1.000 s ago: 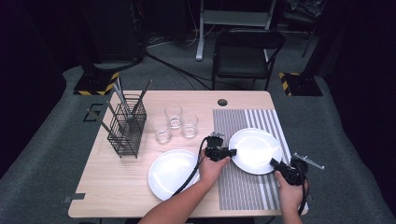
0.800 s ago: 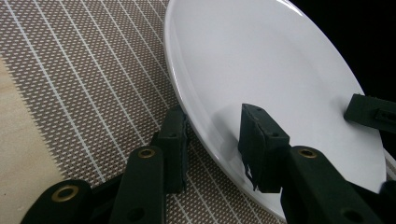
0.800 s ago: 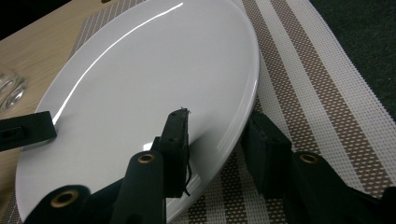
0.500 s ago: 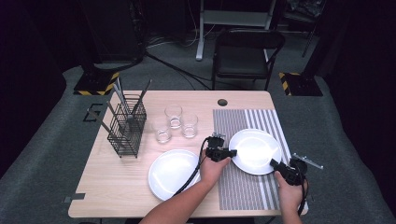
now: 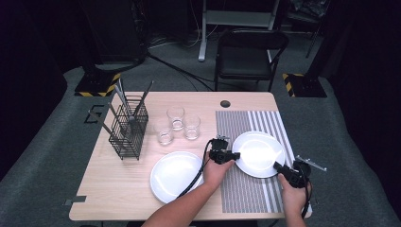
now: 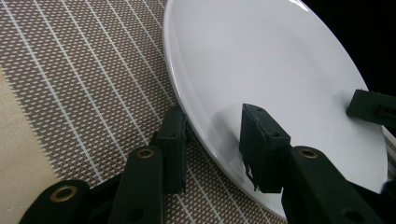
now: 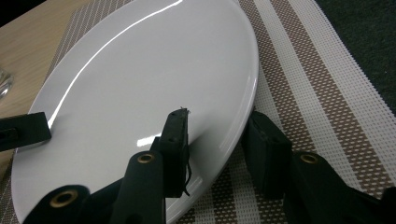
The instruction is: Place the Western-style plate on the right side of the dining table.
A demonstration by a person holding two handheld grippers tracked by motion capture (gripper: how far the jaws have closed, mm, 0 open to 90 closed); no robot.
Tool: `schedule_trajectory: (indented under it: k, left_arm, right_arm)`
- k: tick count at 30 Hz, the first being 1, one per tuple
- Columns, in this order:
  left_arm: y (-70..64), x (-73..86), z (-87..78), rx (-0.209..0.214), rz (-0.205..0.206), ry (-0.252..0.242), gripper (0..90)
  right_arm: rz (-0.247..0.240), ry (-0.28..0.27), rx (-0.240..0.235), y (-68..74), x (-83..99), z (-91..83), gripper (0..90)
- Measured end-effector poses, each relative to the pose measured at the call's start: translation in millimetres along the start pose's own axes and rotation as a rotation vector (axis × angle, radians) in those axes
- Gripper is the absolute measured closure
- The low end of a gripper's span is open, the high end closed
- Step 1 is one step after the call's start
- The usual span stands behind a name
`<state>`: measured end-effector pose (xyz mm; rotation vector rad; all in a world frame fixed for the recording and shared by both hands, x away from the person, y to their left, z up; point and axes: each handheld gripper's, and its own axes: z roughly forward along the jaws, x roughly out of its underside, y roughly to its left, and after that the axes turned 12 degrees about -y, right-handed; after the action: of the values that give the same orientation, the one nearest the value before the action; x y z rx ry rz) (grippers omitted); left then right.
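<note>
A white plate (image 5: 257, 150) lies on the striped placemat (image 5: 241, 189) at the table's right. My left gripper (image 5: 236, 155) is at the plate's left rim. In the left gripper view the plate (image 6: 261, 60) has its rim between my left gripper's (image 6: 212, 140) jaws, one under the edge and one on top. My right gripper (image 5: 276, 166) holds the near right rim the same way. In the right gripper view the plate (image 7: 140, 79) sits between my right gripper's (image 7: 219, 140) jaws. Both look shut on the rim.
A second white plate (image 5: 176, 175) lies on the bare wood to the left of the mat. Three glasses (image 5: 176, 117) stand behind it, and a black wire rack (image 5: 127, 130) holding utensils stands at the far left. A black chair (image 5: 250, 52) is beyond the table.
</note>
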<state>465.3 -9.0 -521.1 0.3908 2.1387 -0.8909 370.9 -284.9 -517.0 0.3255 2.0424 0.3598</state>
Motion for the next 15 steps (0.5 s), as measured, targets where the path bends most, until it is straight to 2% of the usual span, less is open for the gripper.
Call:
schedule_trajectory:
  k: [5, 8, 15]
  left_arm:
    - [0.1, -0.1, -0.3, -0.005, 0.003, -0.001, 61.8]
    - [0.3, -0.2, -0.3, -0.002, -0.013, 0.0, 61.8]
    - [1.9, -1.2, -0.4, 0.0, -0.016, 0.004, 61.4]
  right_arm:
    - [0.004, 0.007, 0.001, -0.2, 0.8, 1.8, 60.8]
    - [0.01, 0.007, -0.002, -0.6, 1.1, 2.5, 60.5]
    - [0.01, 0.012, -0.008, -1.4, 1.5, 4.1, 59.6]
